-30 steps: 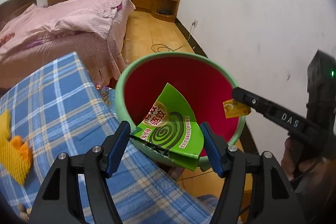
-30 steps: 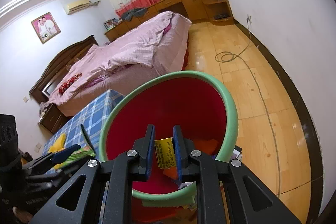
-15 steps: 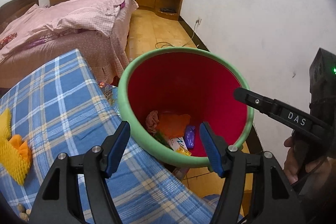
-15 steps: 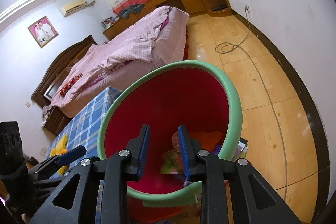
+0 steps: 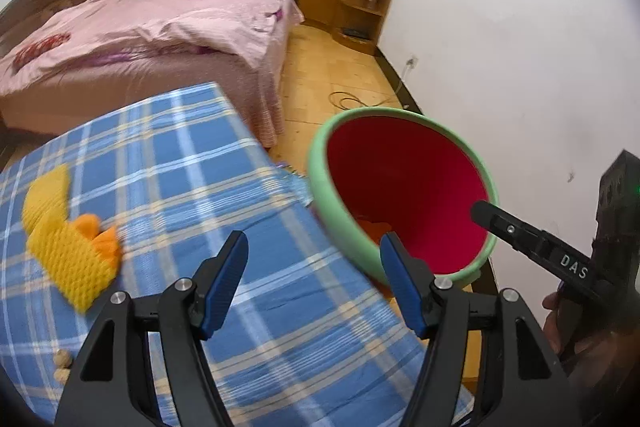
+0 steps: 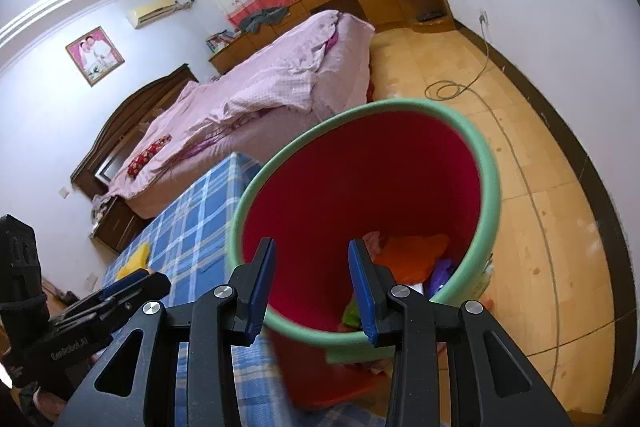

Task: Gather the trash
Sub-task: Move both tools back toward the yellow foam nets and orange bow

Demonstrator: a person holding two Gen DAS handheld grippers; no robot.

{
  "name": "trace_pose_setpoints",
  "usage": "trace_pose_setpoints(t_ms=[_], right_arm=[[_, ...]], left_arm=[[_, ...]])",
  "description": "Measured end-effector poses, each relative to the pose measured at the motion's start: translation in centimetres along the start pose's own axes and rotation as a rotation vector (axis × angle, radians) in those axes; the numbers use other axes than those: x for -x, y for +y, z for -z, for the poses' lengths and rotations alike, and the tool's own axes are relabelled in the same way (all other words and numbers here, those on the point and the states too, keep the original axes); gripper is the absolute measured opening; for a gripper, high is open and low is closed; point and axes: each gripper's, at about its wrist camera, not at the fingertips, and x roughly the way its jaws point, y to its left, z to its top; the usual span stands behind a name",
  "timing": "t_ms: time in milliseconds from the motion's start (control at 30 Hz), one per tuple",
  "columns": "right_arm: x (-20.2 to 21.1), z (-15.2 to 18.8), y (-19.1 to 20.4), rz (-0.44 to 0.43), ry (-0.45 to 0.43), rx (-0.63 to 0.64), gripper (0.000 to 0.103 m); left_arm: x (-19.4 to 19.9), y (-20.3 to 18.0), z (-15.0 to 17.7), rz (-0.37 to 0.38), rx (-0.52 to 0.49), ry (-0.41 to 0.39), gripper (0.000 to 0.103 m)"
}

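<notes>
Layout: the bin (image 5: 320, 183) stands on the floor (image 6: 560, 227) just beside the surface (image 5: 180, 155), between it and the wall (image 5: 520, 47). Trash (image 6: 412, 251) lies in the bin's bottom. A foam net (image 5: 64, 251) lies on the surface. The bed (image 5: 140, 39) stands behind the surface, a cable (image 6: 448, 89) on the floor behind the bin.

A red bin (image 6: 360, 187) with a green rim stands on the floor just ahead of the right gripper (image 6: 312, 283), holding orange and purple scraps; yellow foam netting (image 5: 60, 255) lies left of the left gripper (image 5: 312, 283).
</notes>
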Motion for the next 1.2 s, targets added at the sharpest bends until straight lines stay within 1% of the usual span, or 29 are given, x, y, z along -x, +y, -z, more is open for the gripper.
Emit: trace_pose_setpoints(t_ms=[267,433,633,767,867,1033,1200], right_arm=[[-0.2,1.0,2.0,-0.016,0.02,0.01,0.038],[-0.5,1.6,3.6,-0.029,0.029,0.02,0.041],[-1.6,2.5,5.9,-0.041,0.06,0.046,0.046],[-2.8,3.0,7.1,-0.043,0.087,0.059,0.046],[-3.9,3.4,8.0,-0.045,0.109,0.071,0.047],[-5.2,4.1,9.3,-0.048,0.138,0.09,0.047],[-6.1,4.5,10.0,-0.044,0.154,0.098,0.047]], left_arm=[[1.9,4.4,1.1,-0.088,0.081,-0.014,0.068],[3.1,8.0,1.7,-0.145,0.148,-0.037,0.068],[4.2,12.1,2.3,-0.21,0.218,-0.063,0.068],[4.7,14.7,2.3,-0.248,0.257,-0.08,0.068],[4.5,16.3,2.2,-0.272,0.268,-0.088,0.068],[3.3,18.1,2.0,-0.269,0.284,-0.072,0.068],[2.0,18.8,2.0,-0.27,0.275,-0.059,0.067]])
